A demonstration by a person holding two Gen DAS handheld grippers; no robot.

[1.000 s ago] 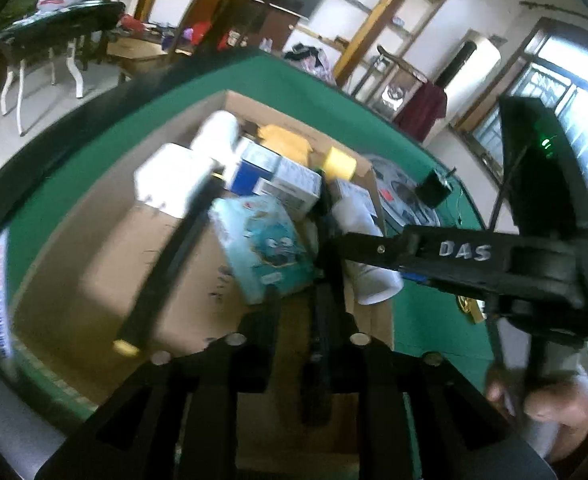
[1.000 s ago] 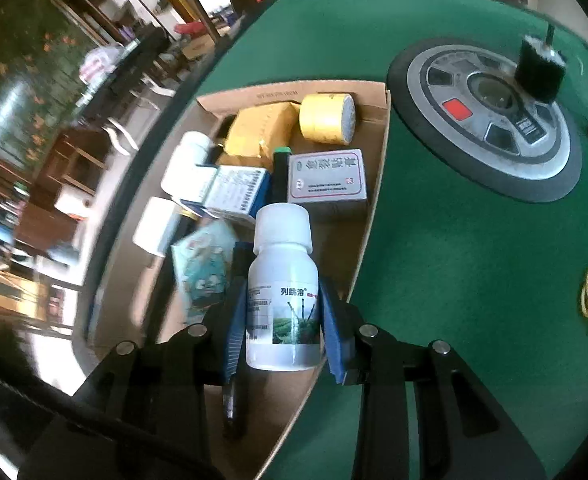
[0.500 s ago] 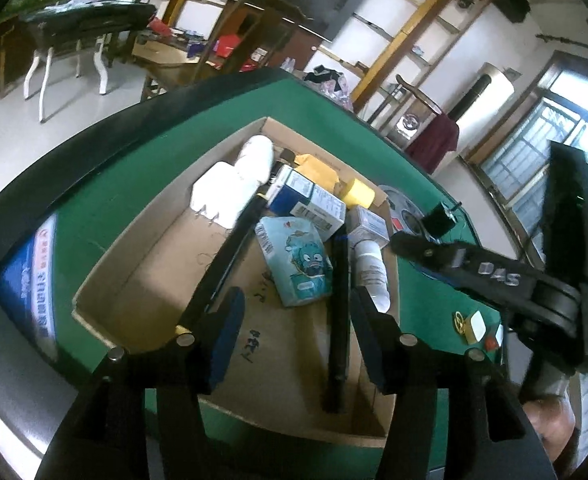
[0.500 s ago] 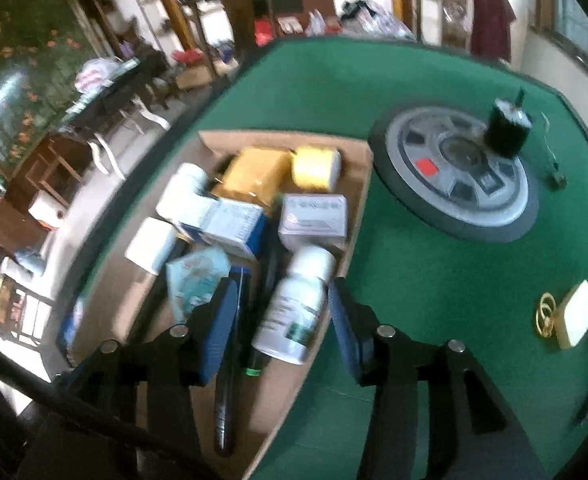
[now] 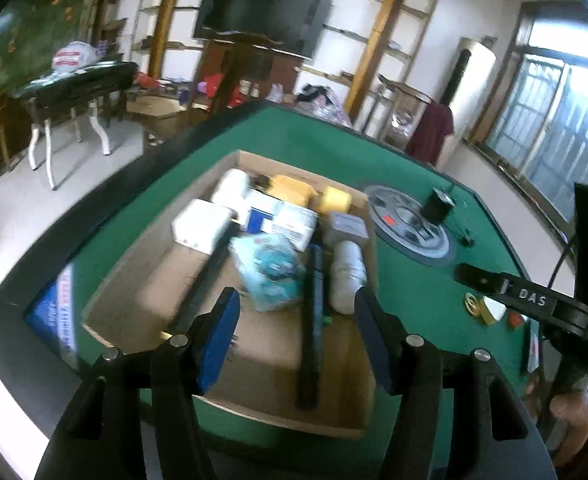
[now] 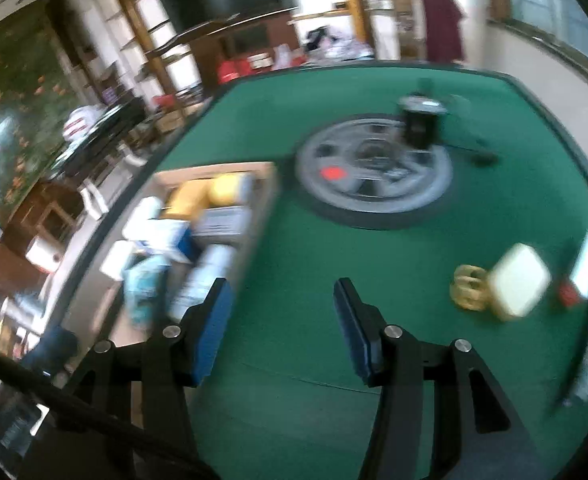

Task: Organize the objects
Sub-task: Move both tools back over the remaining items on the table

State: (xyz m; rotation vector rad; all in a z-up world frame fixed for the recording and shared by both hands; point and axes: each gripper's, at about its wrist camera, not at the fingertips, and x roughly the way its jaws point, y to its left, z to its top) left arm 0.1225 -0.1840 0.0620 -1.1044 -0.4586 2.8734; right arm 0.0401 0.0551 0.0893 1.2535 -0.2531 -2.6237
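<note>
While both tongs gape empty, the left gripper (image 5: 294, 316) hangs above the cardboard box (image 5: 141, 256). The white bottle (image 5: 348, 276) lies just beyond its right finger; the right gripper (image 6: 279, 316) hangs over green felt (image 6: 334, 240).

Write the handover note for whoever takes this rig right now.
Left gripper: open, empty, above the cardboard box.
Right gripper: open, empty, over the green table.
Done: white bottle lies in the box by its right wall, beside a long black tool, teal packet and small boxes.
Left: gold rings, cream square object and small items near the table's right edge.
</note>
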